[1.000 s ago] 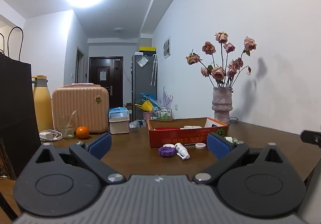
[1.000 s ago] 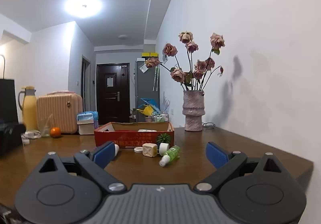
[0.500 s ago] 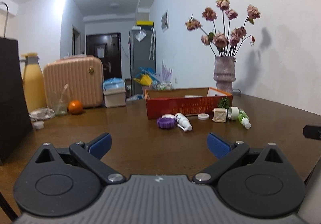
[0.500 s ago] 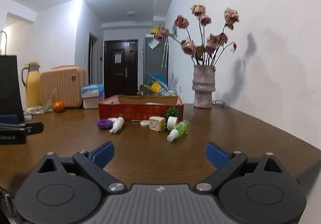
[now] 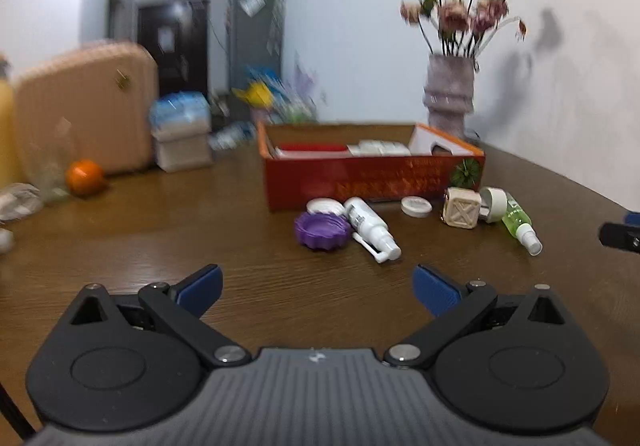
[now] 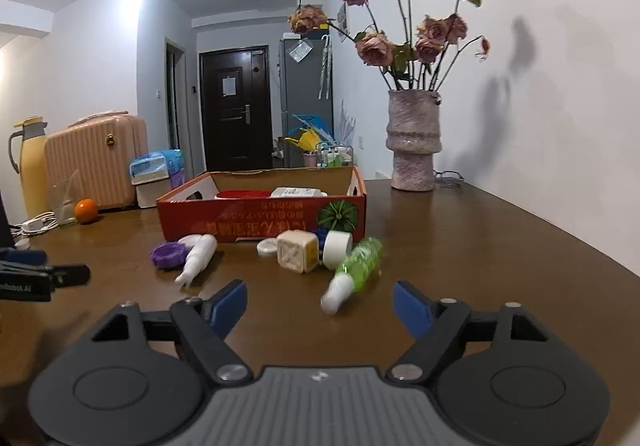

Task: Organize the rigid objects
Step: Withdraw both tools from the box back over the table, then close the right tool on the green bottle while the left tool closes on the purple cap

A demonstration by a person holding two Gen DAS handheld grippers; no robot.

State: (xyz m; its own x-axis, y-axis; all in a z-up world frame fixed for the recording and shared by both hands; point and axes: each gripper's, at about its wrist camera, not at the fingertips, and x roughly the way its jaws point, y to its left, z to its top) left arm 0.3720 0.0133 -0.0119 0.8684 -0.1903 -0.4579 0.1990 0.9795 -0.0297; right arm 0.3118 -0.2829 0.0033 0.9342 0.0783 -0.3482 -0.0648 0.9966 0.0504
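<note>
We hold our left gripper and right gripper spread wide and empty above the wooden table, facing the green spray bottle near the red cardboard box.

Green bottle, white bottle (both toppled), cube before red box.
</note>
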